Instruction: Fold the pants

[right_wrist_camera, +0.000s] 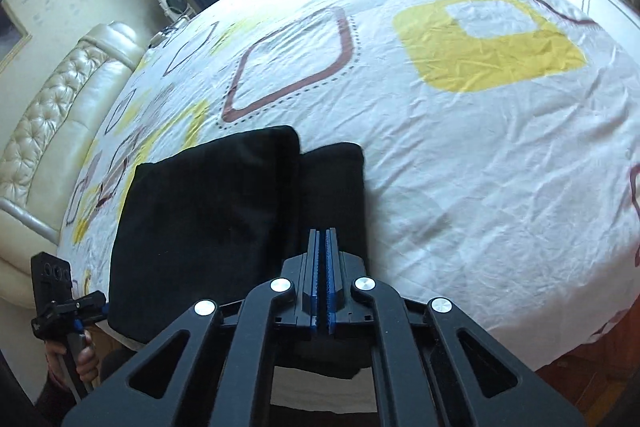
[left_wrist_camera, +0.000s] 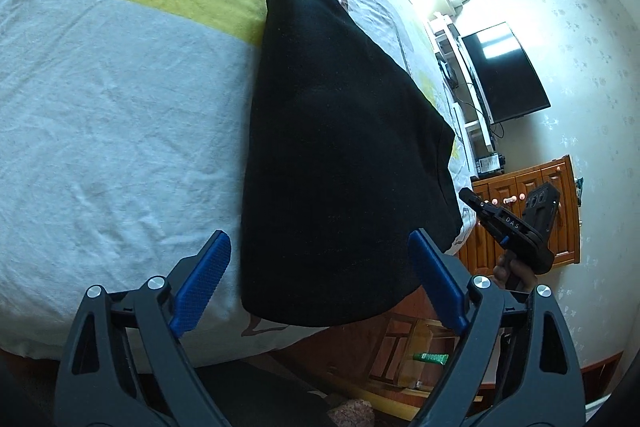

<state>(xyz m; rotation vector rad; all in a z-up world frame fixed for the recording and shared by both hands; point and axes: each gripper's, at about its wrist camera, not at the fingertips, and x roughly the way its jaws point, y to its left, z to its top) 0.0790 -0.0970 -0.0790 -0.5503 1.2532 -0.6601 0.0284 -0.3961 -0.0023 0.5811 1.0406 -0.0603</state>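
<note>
Black pants [left_wrist_camera: 340,147] lie folded in a long strip on the patterned bed sheet [left_wrist_camera: 120,131], near the bed's edge. My left gripper [left_wrist_camera: 320,239] is open, with its blue pads [left_wrist_camera: 208,279] on either side of the strip's near end and not pressing on it. My right gripper [left_wrist_camera: 468,195] hangs off the bed's side in a hand, apart from the cloth. In the right wrist view the right gripper [right_wrist_camera: 324,239] is shut, pads together with nothing between them, above the pants [right_wrist_camera: 208,219]. The left gripper [right_wrist_camera: 96,301] shows at the lower left.
A dark television [left_wrist_camera: 504,75] and a wooden cabinet [left_wrist_camera: 532,211] stand beyond the bed's side. A cream padded headboard [right_wrist_camera: 60,115] borders the bed at the left. A green packet [left_wrist_camera: 430,358] lies on the floor. The sheet [right_wrist_camera: 480,147] stretches wide to the right of the pants.
</note>
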